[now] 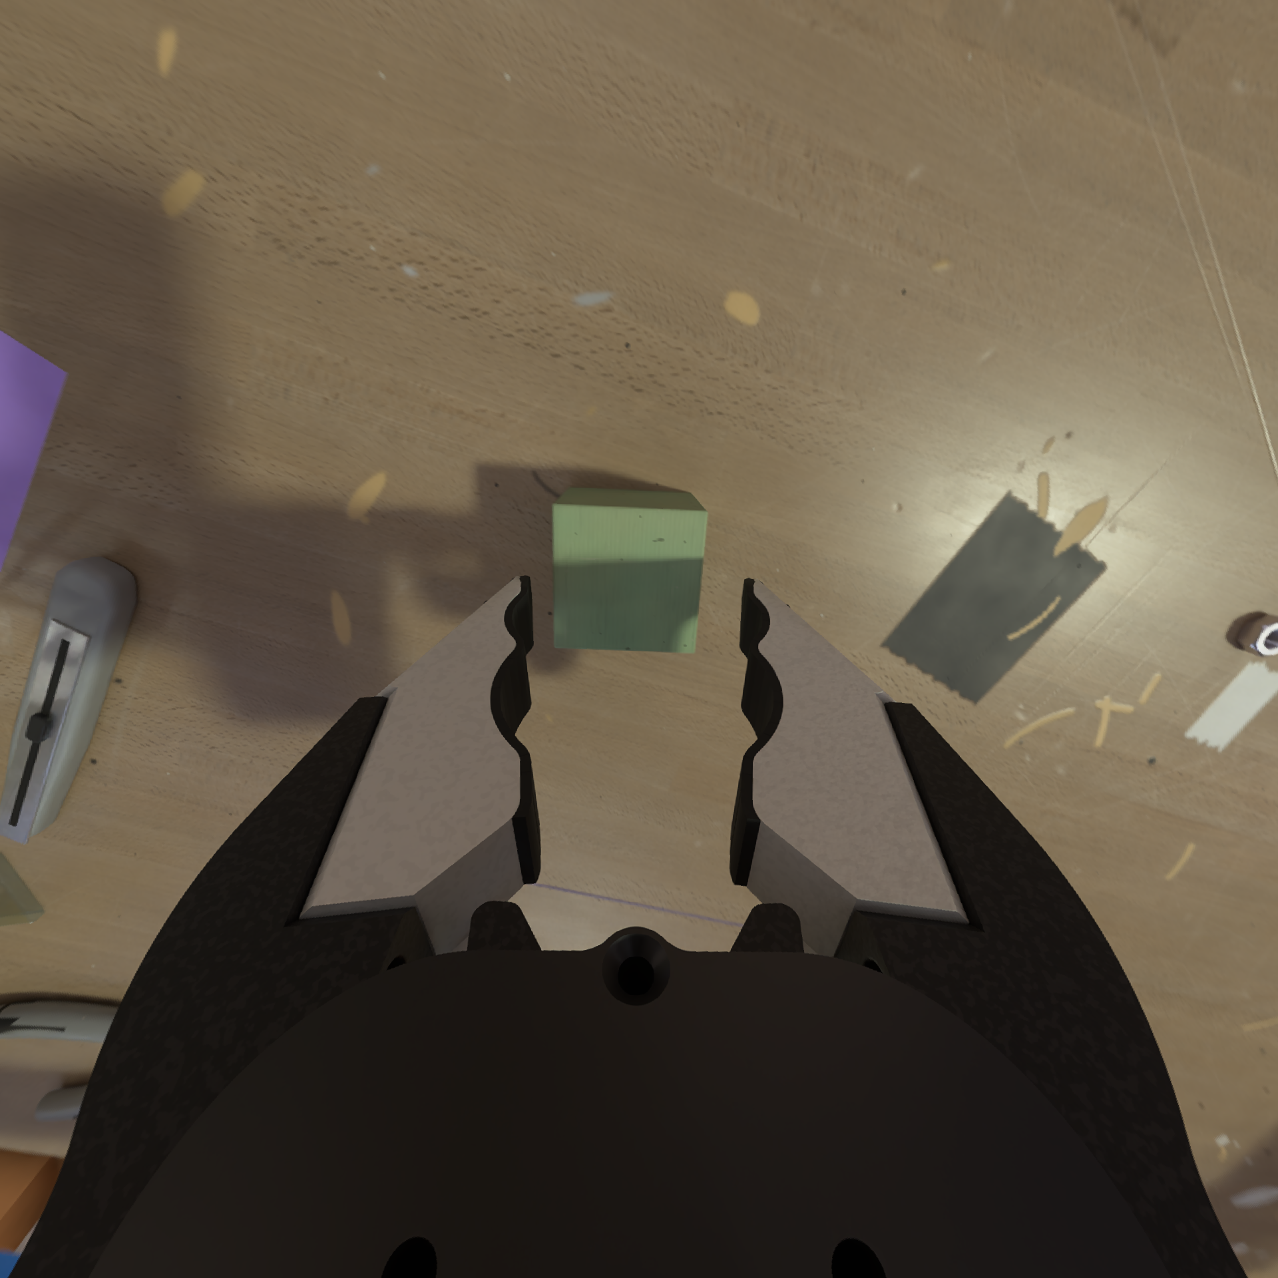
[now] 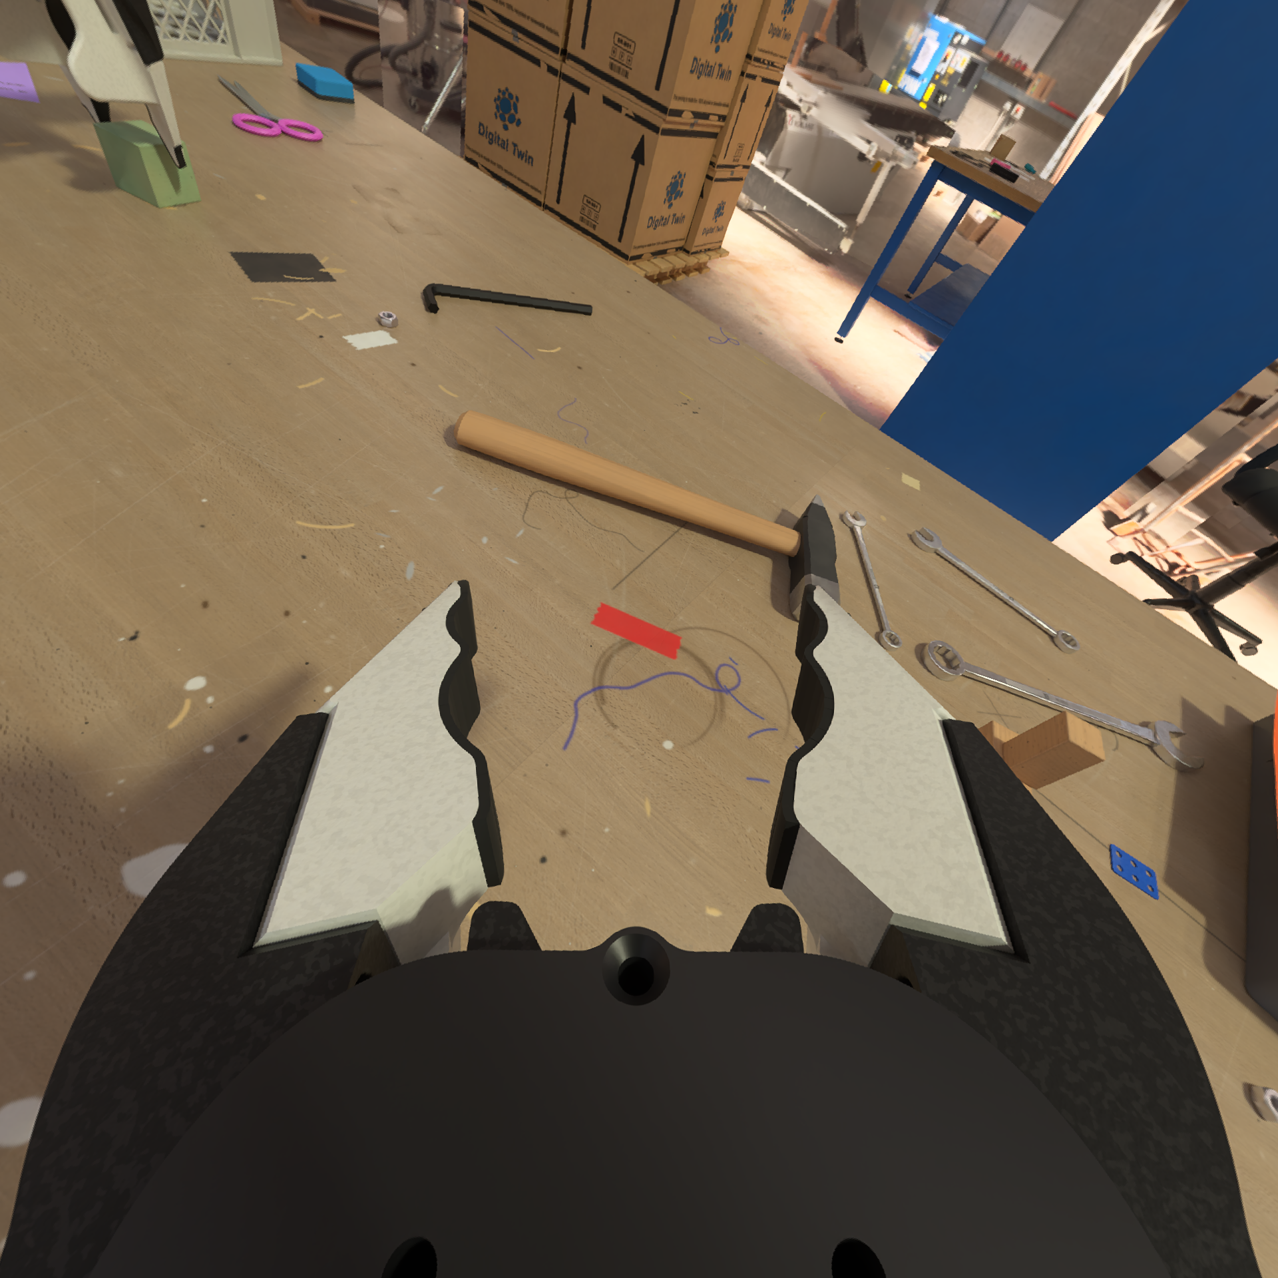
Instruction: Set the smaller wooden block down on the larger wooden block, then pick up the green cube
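Observation:
The green cube (image 1: 629, 570) sits on the wooden table (image 1: 691, 207). My left gripper (image 1: 635, 588) is open and points down at it, one finger on each side, apart from its faces. The right wrist view shows this at the far left: the left gripper (image 2: 138, 131) straddles the cube (image 2: 138, 169). My right gripper (image 2: 636, 591) is open and empty above a red tape strip (image 2: 636, 629). A wooden block (image 2: 1058, 750) with a smaller wooden piece (image 2: 996, 733) at it lies beside my right finger, partly hidden.
A hammer (image 2: 622, 484), three wrenches (image 2: 996, 588), a hex key (image 2: 505, 301) and pink scissors (image 2: 276, 128) lie on the table. A utility knife (image 1: 55, 691) and a purple sheet (image 1: 21, 429) lie left of the cube. Cardboard boxes (image 2: 608, 138) stand beyond the table edge.

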